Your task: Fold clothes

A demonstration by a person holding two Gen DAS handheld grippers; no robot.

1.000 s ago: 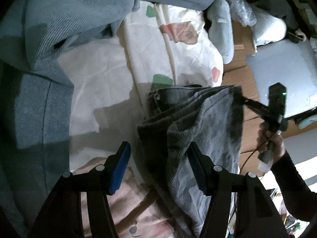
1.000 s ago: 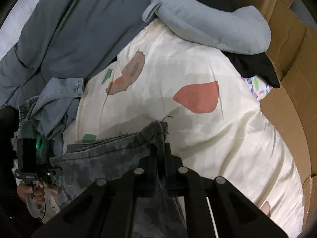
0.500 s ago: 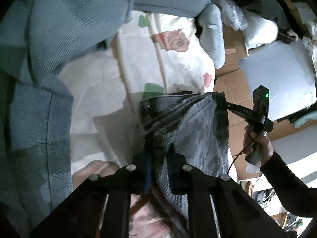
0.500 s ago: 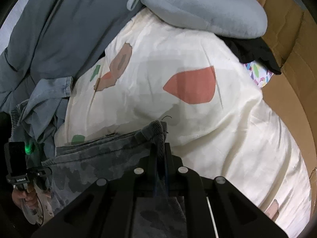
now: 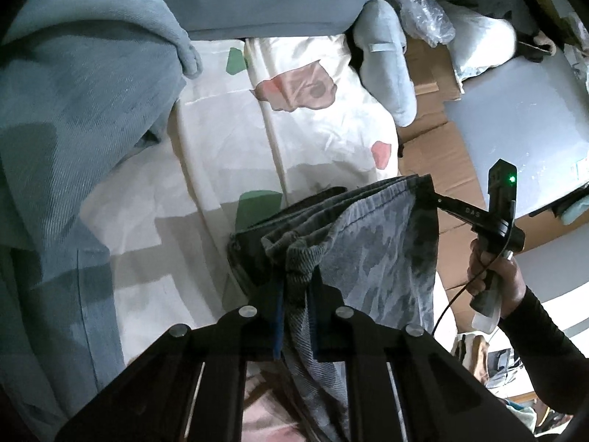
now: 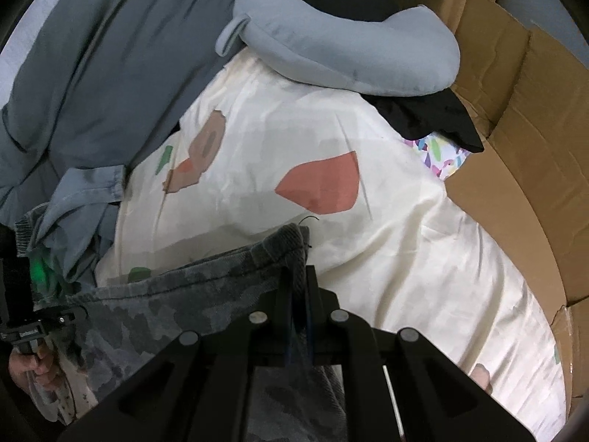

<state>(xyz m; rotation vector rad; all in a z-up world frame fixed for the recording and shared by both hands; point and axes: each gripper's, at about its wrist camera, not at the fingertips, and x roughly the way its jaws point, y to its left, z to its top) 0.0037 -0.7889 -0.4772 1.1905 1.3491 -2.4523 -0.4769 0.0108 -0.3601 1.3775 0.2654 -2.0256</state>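
Both grippers pinch the top hem of the grey camo shorts [image 5: 371, 258], which hang over the cream quilt [image 5: 316, 125] with the rest of the cloth dropping below view. The left gripper [image 5: 296, 294] is narrow, clamped on a bunched corner of the hem at about 6 o'clock in its own view. The right gripper [image 6: 298, 294] is also nearly closed, nipping the other corner; from the left camera it shows at 3 o'clock, held by a hand [image 5: 493, 276] in a dark sleeve.

The step in hand looks like spreading the shorts before laying them down. To do it well:

- Keep both pinches firm; the left one holds a thick gather that may slip as the hem tightens.
- Draw the two corners apart until the hem runs straight, not sagging as it does now.
- Keep both corners level with each other so the cloth hangs square.
- Lower onto the bare quilt toward 12 o'clock, clear of the blue garment [image 6: 84, 199] at 9 o'clock and the neck pillow [image 6: 342, 37].
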